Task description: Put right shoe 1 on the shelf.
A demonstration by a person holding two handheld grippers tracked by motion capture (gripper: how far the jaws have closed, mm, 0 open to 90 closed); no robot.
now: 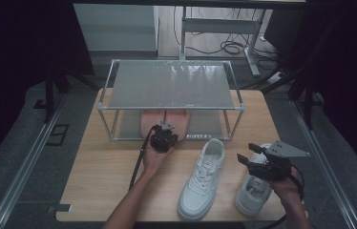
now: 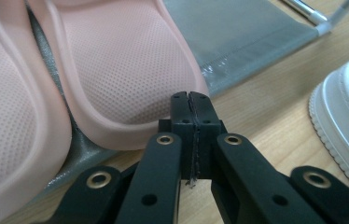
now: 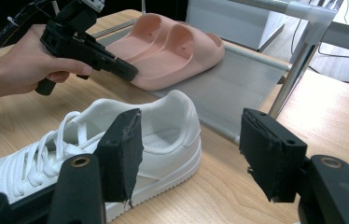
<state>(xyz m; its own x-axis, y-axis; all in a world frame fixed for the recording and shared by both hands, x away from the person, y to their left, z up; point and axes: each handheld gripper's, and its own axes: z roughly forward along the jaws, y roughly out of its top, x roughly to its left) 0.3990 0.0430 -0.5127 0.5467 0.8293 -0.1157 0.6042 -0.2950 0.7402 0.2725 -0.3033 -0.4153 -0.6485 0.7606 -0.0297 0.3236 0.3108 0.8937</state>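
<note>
Wooden table [image 1: 105, 176], unbranded white sneakers [image 1: 203, 179], pink slides [image 3: 172, 49]

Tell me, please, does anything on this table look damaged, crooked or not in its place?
The black pad on the right tool has a torn, frayed lower edge. The two white sneakers lie on the table in front of the rack, not parallel, while the pink slippers sit together on its lower shelf. Nothing is spilled.

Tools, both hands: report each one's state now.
Left tool: closed, empty, tips at the heel of a pink slipper.
Right tool: open, holding nothing, near the white sneaker.
</note>
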